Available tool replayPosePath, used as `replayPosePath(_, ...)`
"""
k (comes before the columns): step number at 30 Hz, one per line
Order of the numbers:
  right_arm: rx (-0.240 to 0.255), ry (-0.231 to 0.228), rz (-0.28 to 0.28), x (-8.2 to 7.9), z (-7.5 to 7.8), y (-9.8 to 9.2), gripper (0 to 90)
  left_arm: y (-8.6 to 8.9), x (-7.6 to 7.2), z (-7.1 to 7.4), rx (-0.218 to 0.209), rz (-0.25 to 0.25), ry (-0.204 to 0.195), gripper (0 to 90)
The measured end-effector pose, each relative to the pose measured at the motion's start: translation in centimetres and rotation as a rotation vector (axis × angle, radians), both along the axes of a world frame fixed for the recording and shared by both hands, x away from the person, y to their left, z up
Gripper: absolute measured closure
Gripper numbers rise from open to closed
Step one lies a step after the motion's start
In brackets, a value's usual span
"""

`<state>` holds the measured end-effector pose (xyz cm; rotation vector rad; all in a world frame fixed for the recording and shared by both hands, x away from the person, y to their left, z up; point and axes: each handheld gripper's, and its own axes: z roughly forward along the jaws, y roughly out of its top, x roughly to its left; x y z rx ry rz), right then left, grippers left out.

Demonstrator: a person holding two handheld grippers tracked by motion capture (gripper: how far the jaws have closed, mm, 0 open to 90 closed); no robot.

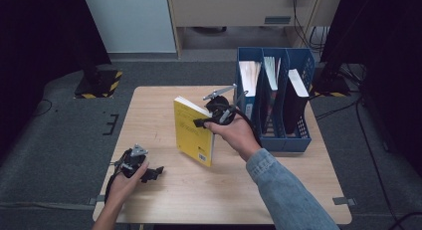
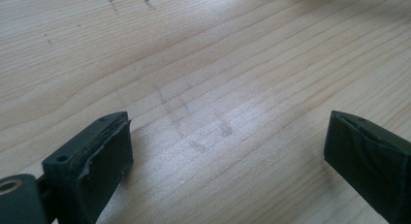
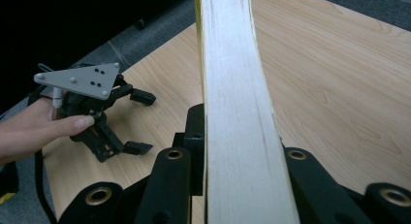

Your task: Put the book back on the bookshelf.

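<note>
A yellow book (image 1: pixel 191 133) stands upright off the table's middle, its white page edge (image 3: pixel 232 88) facing the camera in the right gripper view. My right gripper (image 1: pixel 201 123) (image 3: pixel 237 170) is shut on it, one jaw on each cover. Near the table's front left corner my left gripper (image 1: pixel 152 174) rests low over the wood. Its jaws stand wide apart with bare wood between them, as the left gripper view shows (image 2: pixel 228 146). From the right gripper's side, the left gripper (image 3: pixel 140 122) lies open in a hand, far left of the book.
A blue three-slot file holder (image 1: pixel 298 140) stands at the table's right side with books and papers in its slots. The wooden table (image 1: pixel 224 190) has dark floor and cables around it. A striped base (image 1: pixel 99 85) sits beyond the far left corner.
</note>
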<state>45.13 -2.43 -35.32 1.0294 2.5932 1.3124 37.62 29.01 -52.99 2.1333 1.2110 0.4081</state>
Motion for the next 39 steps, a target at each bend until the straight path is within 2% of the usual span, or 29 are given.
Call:
replayPosePath(2,0.009,0.002,-0.001,-0.3,0.0,-0.7,74.9,-0.1,0.0,-0.1,0.001,0.004,-0.013,2.7)
replayPosePath(6,0.016,0.003,0.001,-1.0,0.1,-2.0,74.9,-0.5,-0.2,-0.4,0.034,-0.006,-0.034,0.0)
replayPosePath(10,0.02,0.002,-0.001,-1.4,0.1,-3.1,74.8,-0.6,-0.4,-0.7,0.021,0.009,-0.057,0.0)
replayPosePath(16,0.047,0.014,-0.009,-1.8,0.1,-4.7,74.8,-0.6,-0.4,-0.7,0.018,0.013,-0.058,0.0)
replayPosePath(24,0.111,0.028,-0.016,-2.6,0.2,-6.5,74.8,-0.6,-0.4,-0.7,0.018,0.014,-0.059,0.0)
replayPosePath(32,0.128,0.023,-0.02,-3.7,-0.4,-8.5,74.8,-0.6,-0.5,-0.7,0.018,0.017,-0.06,0.0)
replayPosePath(39,0.131,0.019,-0.046,-4.3,-0.6,-10.7,74.7,-0.7,-0.5,-0.7,0.018,0.02,-0.06,0.0)
